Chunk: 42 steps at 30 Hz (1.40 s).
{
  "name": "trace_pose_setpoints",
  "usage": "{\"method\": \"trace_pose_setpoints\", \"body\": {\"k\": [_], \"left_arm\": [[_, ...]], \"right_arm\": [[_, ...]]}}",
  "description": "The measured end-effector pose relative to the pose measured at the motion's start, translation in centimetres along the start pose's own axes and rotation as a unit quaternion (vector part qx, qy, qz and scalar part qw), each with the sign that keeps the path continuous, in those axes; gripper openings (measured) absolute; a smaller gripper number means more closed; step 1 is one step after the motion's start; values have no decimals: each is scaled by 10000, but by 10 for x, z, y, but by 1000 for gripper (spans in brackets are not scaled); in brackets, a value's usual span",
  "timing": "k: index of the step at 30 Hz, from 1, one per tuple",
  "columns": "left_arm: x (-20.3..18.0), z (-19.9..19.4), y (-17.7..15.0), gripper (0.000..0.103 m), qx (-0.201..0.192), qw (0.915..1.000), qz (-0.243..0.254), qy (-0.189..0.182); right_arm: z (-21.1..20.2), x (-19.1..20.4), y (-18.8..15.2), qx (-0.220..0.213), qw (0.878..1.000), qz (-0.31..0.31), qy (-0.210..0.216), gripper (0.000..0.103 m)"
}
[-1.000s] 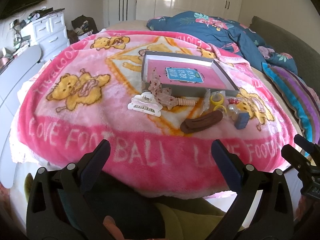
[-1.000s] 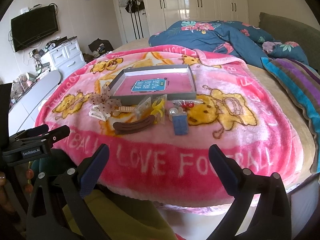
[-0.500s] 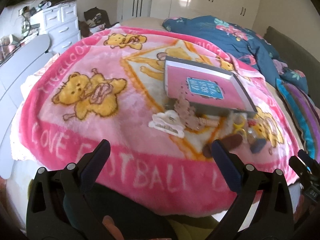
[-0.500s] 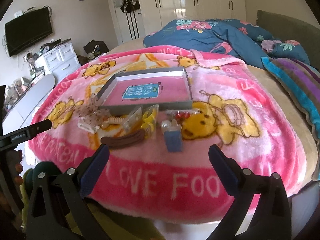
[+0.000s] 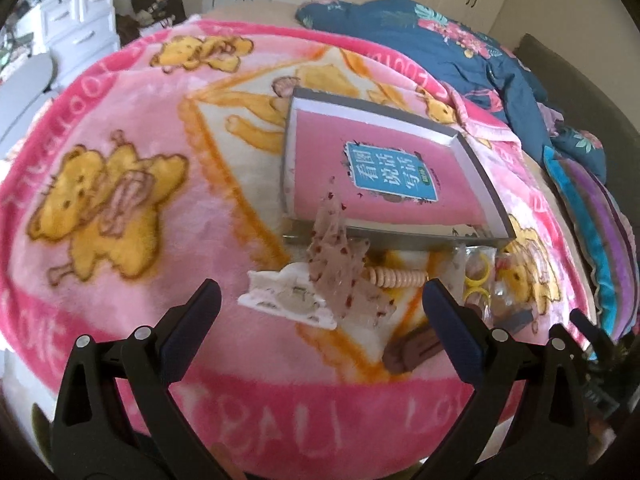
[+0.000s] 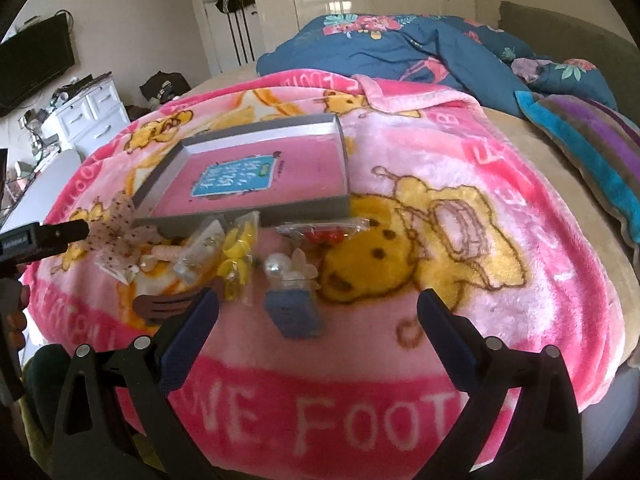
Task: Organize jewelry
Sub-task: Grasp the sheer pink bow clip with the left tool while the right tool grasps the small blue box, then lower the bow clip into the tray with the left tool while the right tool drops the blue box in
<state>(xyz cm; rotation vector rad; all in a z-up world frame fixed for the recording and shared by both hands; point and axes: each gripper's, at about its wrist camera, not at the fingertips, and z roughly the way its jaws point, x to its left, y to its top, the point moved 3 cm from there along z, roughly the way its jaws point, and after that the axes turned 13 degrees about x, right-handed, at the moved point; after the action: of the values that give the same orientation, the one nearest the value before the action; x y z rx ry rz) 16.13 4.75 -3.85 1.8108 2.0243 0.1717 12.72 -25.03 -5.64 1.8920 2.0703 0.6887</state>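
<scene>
A grey tray (image 5: 476, 168) with a pink book-cover floor lies on the pink blanket; it also shows in the right wrist view (image 6: 256, 136). In front of it lie a white claw clip (image 5: 286, 302), a sheer dotted bow (image 5: 340, 276), a beaded clip (image 5: 396, 278), yellow rings (image 5: 476, 280) and a brown barrette (image 5: 412, 350). My left gripper (image 5: 318, 312) is open, just short of the white clip. My right gripper (image 6: 316, 314) is open, framing a blue card (image 6: 294, 312) with pearl pieces (image 6: 278, 266). The bow (image 6: 118, 236), the yellow rings (image 6: 236, 248) and the barrette (image 6: 168, 304) show there too.
A pink teddy-bear blanket (image 6: 460, 216) covers the bed. A dark blue floral duvet (image 6: 400, 48) lies behind, a striped pillow (image 6: 588, 148) at right. A white drawer unit (image 6: 88, 112) stands left. The left gripper's tip (image 6: 44, 236) shows at the right view's left edge.
Both grippers have moved forward toward the items on the blanket, which now look larger and closer. Both stay open and empty.
</scene>
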Motion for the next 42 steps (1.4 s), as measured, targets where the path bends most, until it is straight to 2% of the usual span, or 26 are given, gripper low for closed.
{"method": "trace_pose_setpoints", "body": {"k": [7, 9, 11, 12, 13, 15, 16, 18, 19, 28, 30, 36, 42], "left_arm": [[-12, 27, 11, 85, 226, 9996, 182, 52], [-13, 33, 11, 79, 277, 9994, 201, 46], [-14, 38, 12, 69, 275, 9992, 251, 122], [-14, 40, 13, 56, 272, 9992, 250, 163], [-13, 41, 14, 39, 266, 9990, 235, 278], [-10, 42, 16, 17, 236, 9990, 216, 318], [-10, 41, 16, 14, 209, 9993, 227, 214], [-13, 38, 16, 11, 150, 9993, 323, 137], [-16, 35, 15, 9, 75, 9991, 402, 138], [-40, 4, 31, 7, -216, 9972, 669, -274], [-45, -2, 37, 7, -314, 9968, 698, -253], [-51, -20, 62, 7, -570, 9956, 700, -246], [-45, -25, 86, 7, -662, 9960, 590, -149]], "right_arm": [[27, 5, -2, 255, 9996, -118, 56, 98], [34, 7, -1, 290, 9994, -167, 40, 89], [44, 8, 1, 396, 9990, -159, 92, 85], [48, 8, 2, 433, 9989, -144, 94, 82], [52, 8, 2, 470, 9988, -128, 99, 80], [56, 8, 1, 502, 9986, -91, 171, 69], [58, 7, 0, 524, 9984, -63, 220, 64], [59, 6, -1, 536, 9981, -42, 291, 38], [58, 5, -2, 505, 9982, -53, 315, 34], [34, -17, -9, 306, 9988, 119, 371, 33], [25, -24, -7, 191, 9990, 193, 350, 33], [-7, -43, 17, -264, 9990, 263, 235, 33], [-19, -46, 55, -500, 9980, 164, 337, 33]]}}
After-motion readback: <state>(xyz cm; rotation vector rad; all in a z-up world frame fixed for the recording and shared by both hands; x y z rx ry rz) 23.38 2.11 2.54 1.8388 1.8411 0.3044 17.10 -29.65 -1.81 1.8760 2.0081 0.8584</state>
